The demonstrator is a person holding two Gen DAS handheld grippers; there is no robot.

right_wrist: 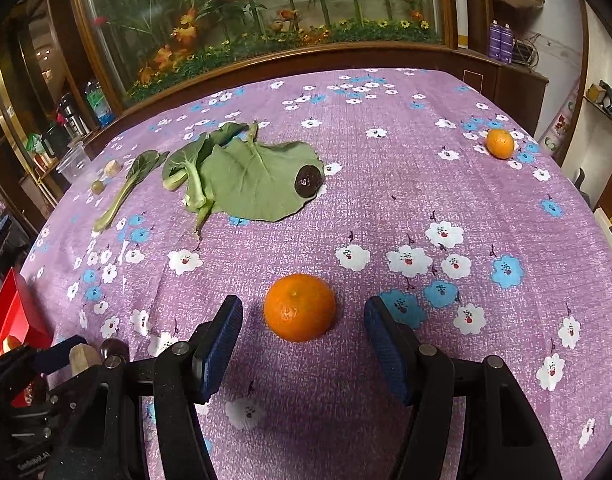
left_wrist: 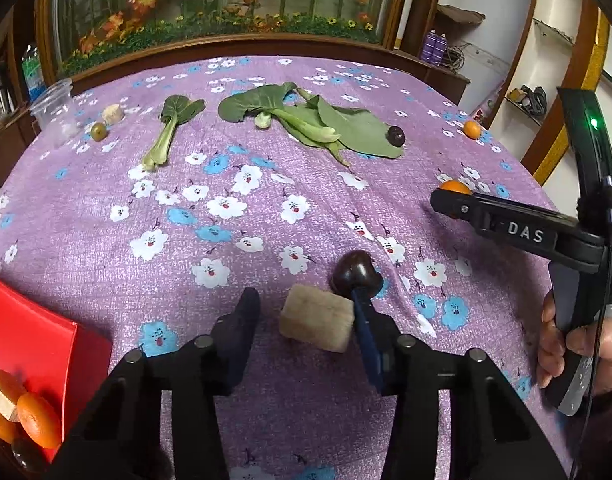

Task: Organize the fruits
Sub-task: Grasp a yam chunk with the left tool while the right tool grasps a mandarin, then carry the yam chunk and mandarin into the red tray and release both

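Right gripper (right_wrist: 303, 344) is half open, holding nothing, with the orange (right_wrist: 299, 307) sitting dead centre between its pads, untouched. Left gripper (left_wrist: 306, 320) straddles the beige sugarcane chunk (left_wrist: 317, 322), right pad touching, left clear. I'd drop a bit lower before squeezing.

"DAS" on the right claw (left_wrist: 450, 204), white lettering.

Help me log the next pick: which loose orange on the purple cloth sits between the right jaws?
The large round orange nearest the camera, lying between the open right gripper jaws, untouched. The other small orange sits far off near the cloth's right edge.
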